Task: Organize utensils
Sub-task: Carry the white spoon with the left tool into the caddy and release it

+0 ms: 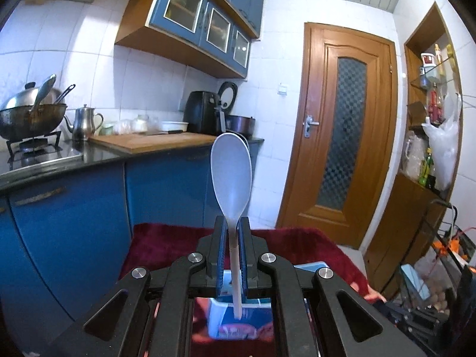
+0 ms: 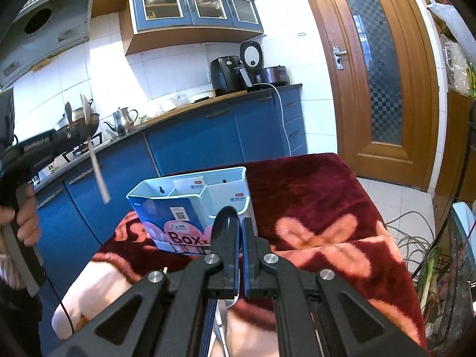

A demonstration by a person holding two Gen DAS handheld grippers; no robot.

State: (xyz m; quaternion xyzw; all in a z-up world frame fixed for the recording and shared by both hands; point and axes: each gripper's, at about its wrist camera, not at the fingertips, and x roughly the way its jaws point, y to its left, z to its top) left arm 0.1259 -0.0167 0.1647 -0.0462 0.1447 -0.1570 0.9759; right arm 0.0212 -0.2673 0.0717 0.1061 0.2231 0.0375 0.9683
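The left gripper [image 1: 232, 232] has its fingers [image 1: 220, 247] closed on a pale grey spoon [image 1: 231, 175], pinching the handle just below the bowl; the bowl stands up above the fingertips and the white handle end hangs down below them, over the box. From the right wrist view the same spoon [image 2: 94, 160] hangs in the air to the left, well above the blanket and left of the box, with a hand [image 2: 25, 223] around the gripper's grip. The right gripper [image 2: 240, 232] has its fingers [image 2: 250, 238] closed on a black spoon [image 2: 226, 226], whose bowl pokes up between the fingertips, just in front of the box. The box [image 2: 190, 208] is a light blue, open-topped holder with inner compartments, standing on a dark red flowered blanket [image 2: 312, 208]. Its front label reads "Box" in large letters, with a QR code above; small red-and-white stickers inside are too small to read. A blue-fronted kitchen bench [image 2: 208, 101] runs behind.
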